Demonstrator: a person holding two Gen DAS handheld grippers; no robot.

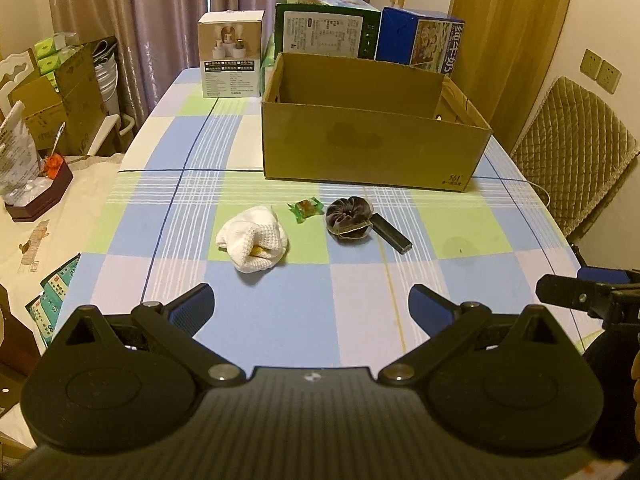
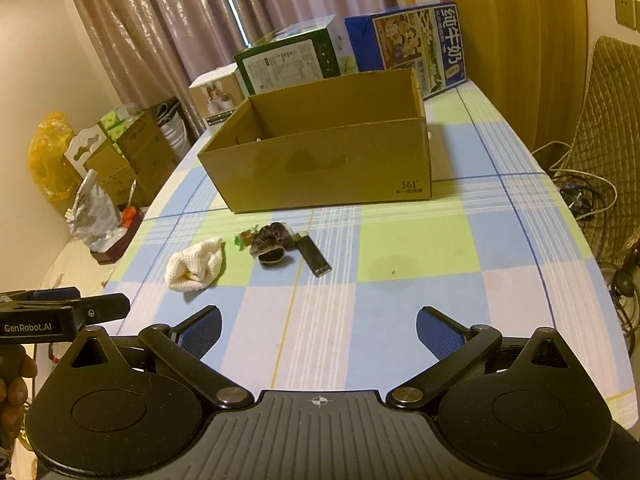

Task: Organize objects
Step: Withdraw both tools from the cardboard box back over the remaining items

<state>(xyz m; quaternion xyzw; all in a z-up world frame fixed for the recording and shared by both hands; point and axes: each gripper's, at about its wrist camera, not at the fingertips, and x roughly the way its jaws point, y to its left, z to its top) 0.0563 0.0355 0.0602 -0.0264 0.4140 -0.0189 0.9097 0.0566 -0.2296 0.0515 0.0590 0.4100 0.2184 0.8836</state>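
Checked blue, green and white cloth covers the tabletop [image 1: 280, 312], with curtains behind and a row of printed cartons at the far edge. We have the left gripper [image 1: 310, 304] and the right gripper [image 2: 319, 328] both hovering low over the near end, fingers spread wide, nothing held. Nothing has been picked yet, judging by the open cardboard box [image 1: 372, 152], whose visible interior looks empty, though its floor is mostly hidden. Four items sit in a loose row just in front of the box: a crumpled white waffle-weave cloth [image 1: 253, 240] with a bit of yellow showing in its folds, a green-wrapped candy [image 1: 305, 208], a dark velvet scrunchie [image 1: 347, 219] and a black lighter [image 1: 392, 234] with a metal end. The scrunchie appears to touch or overlap the lighter's far end; the candy lies apart between cloth and scrunchie. We'd guess the step is the first pick. Suggest the left takes the cloth, nearest its side: come down over the bulk, close on a thick fold, not a loose edge. The right takes the lighter: approach across its short width at the free near end, so the scrunchie isn't dragged. The candy is small and crinkly, so pinch the body, not the wrapper tail.
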